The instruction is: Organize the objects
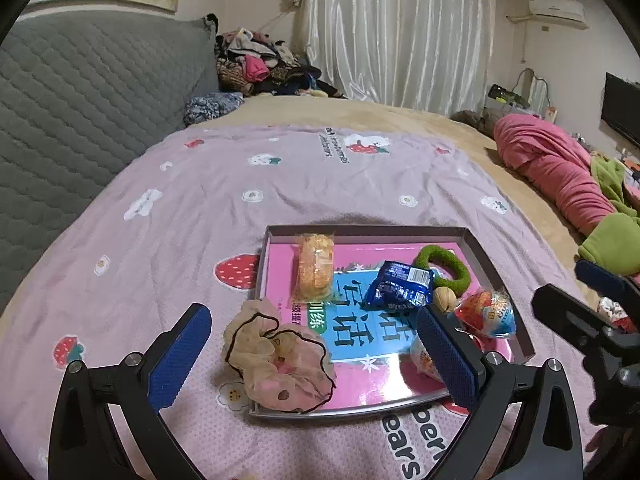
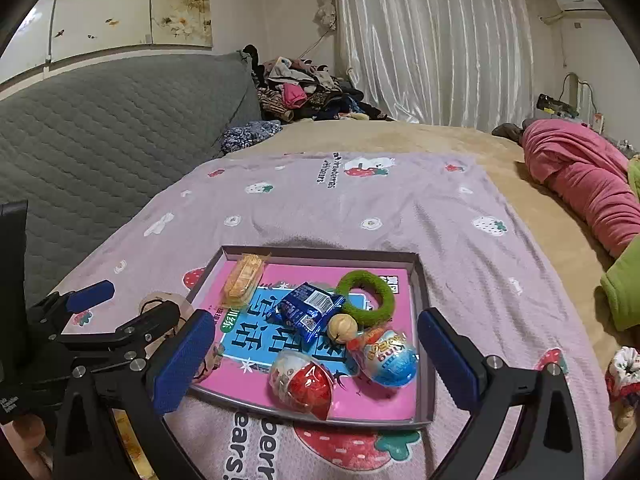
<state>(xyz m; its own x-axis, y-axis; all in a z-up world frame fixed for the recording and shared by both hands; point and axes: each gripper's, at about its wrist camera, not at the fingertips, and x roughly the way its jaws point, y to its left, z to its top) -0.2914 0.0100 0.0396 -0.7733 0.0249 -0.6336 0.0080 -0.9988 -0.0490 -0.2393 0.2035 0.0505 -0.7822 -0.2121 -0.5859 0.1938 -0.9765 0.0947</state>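
**Scrunchie on the rim, soft bed below**

Blue-padded fingers [image 1: 180, 356] of the left gripper [image 1: 316, 356] stand wide apart with nothing between the pads; below them the beige frilly fabric scrunchie [image 1: 276, 364] lies draped over the near left edge of the shallow grey cardboard box lid [image 1: 496, 268], part inside and part hanging over the rim. The right gripper [image 2: 316, 360] is likewise spread open and empty, above the lid's near side.

Inside the lid, on a pink and blue printed book cover [image 2: 384, 396], sit an orange wrapped snack bar [image 2: 244, 280], a blue foil snack packet [image 2: 308, 308], a green fuzzy ring [image 2: 368, 296], a small tan walnut-like ball [image 2: 340, 326] and two foil-wrapped chocolate eggs, one red [image 2: 304, 384], one blue [image 2: 388, 356].

Likely trouble: the scrunchie could slide off onto the bedding if the lid is nudged, since it only straddles the rim. The eggs are round and lie on a glossy cover; a tilt of the lid on the yielding bed would probably send them rolling against the wall or each other. A red-and-white scrunchie [image 2: 624, 372] lies outside at the right and seems unsorted.

Everything rests on a lilac strawberry-print blanket [image 1: 320, 184] over a tan bed [image 2: 440, 136], beside a grey quilted headboard [image 1: 80, 100]. White curtains [image 2: 432, 40], a heap of clothes [image 2: 304, 84] and a rolled pink blanket [image 2: 584, 184] fill the room behind.
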